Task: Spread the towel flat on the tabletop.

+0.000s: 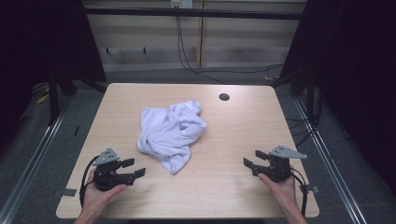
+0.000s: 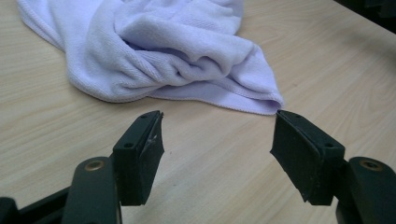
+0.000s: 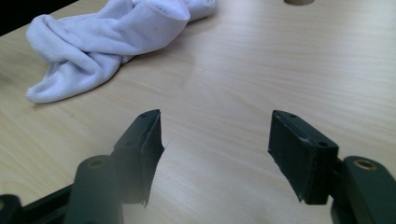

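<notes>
Your left tool [image 2: 217,140]: jaws apart, just short of the cloth's hem.
Your right tool [image 3: 215,140]: jaws apart, nothing held.
Crumpled white terry-cloth towel [image 1: 170,130]: bunched in soft folds mid light wooden tabletop [image 1: 233,140].

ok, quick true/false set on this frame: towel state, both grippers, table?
1. The white towel lies crumpled on the table. True.
2. The left gripper is clamped on the towel. False: its jaws stand open, just short of the towel's near corner.
3. The right gripper is open with nothing between its jaws. True.
4. The towel is folded into a neat square. False: it is bunched in loose folds.
5. A round hole sits in the table beyond the towel. True.
</notes>
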The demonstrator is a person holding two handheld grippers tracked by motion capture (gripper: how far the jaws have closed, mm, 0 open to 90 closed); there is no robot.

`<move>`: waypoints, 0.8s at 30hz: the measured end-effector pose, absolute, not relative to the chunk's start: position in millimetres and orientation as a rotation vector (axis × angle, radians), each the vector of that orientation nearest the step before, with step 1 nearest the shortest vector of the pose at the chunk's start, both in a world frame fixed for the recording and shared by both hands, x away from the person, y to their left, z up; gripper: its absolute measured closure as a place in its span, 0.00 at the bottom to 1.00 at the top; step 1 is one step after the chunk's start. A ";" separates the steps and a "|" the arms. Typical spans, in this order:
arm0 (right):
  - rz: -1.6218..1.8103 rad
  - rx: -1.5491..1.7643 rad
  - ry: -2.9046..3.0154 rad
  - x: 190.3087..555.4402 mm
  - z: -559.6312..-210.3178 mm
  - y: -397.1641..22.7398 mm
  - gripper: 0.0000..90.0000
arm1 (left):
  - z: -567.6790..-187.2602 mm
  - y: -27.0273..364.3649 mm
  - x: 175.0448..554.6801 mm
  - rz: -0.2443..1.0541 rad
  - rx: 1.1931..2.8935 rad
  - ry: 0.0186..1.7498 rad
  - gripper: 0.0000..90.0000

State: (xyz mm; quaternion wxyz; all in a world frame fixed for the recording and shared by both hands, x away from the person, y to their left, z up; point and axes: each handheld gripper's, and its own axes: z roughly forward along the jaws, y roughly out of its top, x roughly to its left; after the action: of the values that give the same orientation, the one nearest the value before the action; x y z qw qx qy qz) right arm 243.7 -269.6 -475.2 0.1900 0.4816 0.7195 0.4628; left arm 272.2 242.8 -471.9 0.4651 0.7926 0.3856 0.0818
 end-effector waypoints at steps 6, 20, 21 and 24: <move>1.355 1.363 2.036 242.0 -473.6 -270.7 0.38 | -464.6 235.8 284.2 0.176 1.954 0.927 0.37; 1.345 1.346 2.108 237.2 -472.5 -265.6 0.35 | -443.1 200.9 352.5 0.153 1.959 0.864 0.43; 1.337 1.346 2.113 237.3 -472.9 -265.4 0.35 | -442.9 199.3 359.4 0.149 1.957 0.872 0.42; 1.332 1.348 2.123 239.8 -474.1 -266.7 0.34 | -444.4 197.8 380.6 0.144 1.968 0.900 0.40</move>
State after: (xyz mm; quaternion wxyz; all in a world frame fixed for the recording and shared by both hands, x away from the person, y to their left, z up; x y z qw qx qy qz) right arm 239.8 -266.7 -474.1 0.1475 0.4687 0.7378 0.4628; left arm 380.6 197.8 -444.4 0.4676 0.8021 0.3669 0.0589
